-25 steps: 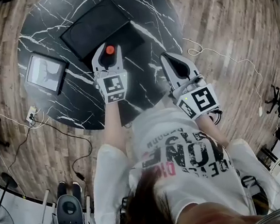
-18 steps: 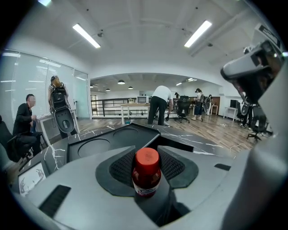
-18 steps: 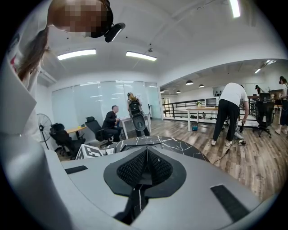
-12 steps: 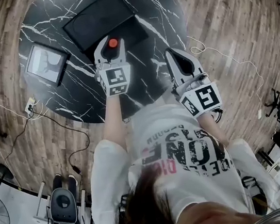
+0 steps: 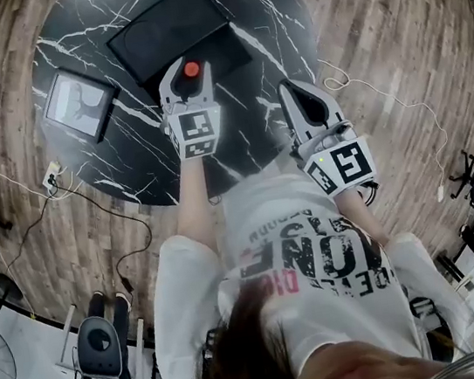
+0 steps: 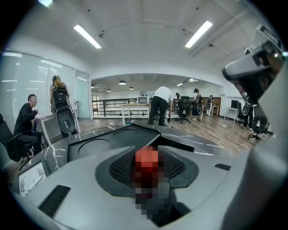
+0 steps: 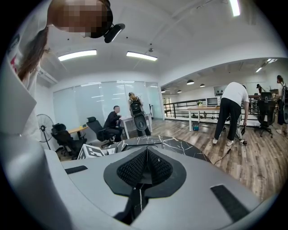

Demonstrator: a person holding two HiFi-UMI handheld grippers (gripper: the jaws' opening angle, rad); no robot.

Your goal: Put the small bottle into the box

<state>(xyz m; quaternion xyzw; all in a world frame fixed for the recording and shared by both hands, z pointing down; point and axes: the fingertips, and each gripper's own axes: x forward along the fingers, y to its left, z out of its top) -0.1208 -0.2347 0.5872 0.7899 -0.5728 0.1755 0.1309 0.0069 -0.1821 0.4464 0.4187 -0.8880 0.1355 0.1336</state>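
Table [image 5: 128,169] black, white veins. Box [image 5: 162,29] black. Small bottle [image 5: 191,70] red on top. Floor [image 5: 388,20] brown wood grain.

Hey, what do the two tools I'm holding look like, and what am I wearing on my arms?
The left tool and right tool are light grey, wedge-shaped shells with black ribbed pads. Each carries a white cube printed with black square markers. The sleeves are white and loose, part of a printed T-shirt.

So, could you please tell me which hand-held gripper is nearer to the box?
Left. The left hand-held gripper, holding the bottle, is at the near edge of the box; the right hand-held gripper is off to its right over the table, apart from it.
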